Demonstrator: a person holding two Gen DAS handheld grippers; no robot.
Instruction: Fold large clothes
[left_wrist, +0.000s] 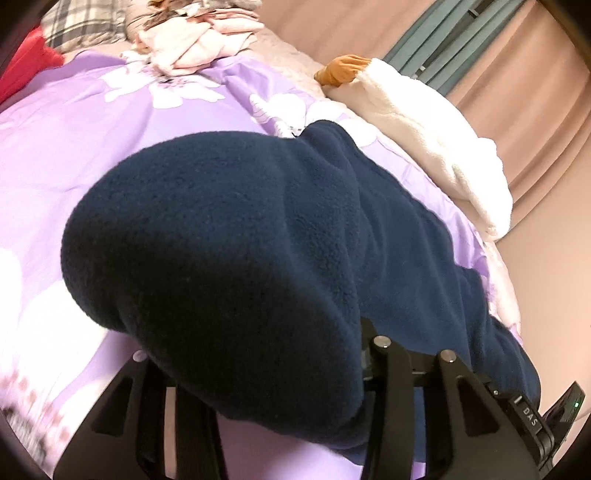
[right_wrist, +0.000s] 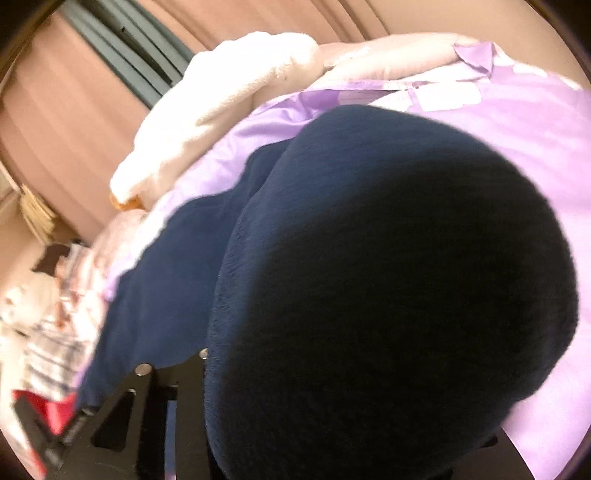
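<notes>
Pink curtains (left_wrist: 535, 122) behind, lilac floral bedspread (left_wrist: 74, 155) below as the work surface. Spread across it, a dark navy fleece garment (left_wrist: 229, 236), one end bunched up and raised toward each camera, the middle stretch lying flat on the cover. Left gripper (left_wrist: 273, 413) partly closed, fleece bulging between and over its black fingers (left_wrist: 388, 369): clamped on an edge, by the look of it, though pads hidden under the cloth. Right gripper (right_wrist: 207, 417) likewise partly closed and buried in the navy fleece garment (right_wrist: 388, 266), one black finger (right_wrist: 147, 406) showing at the left; grip probable, contact itself unseen. Held at two points probably so the edge can lift evenly and carry over for a fold. Off to the side, clear of the fold: a cream fluffy blanket (left_wrist: 436, 140), a heap of pale pink clothes (left_wrist: 199, 40), a red item (left_wrist: 26, 66).
</notes>
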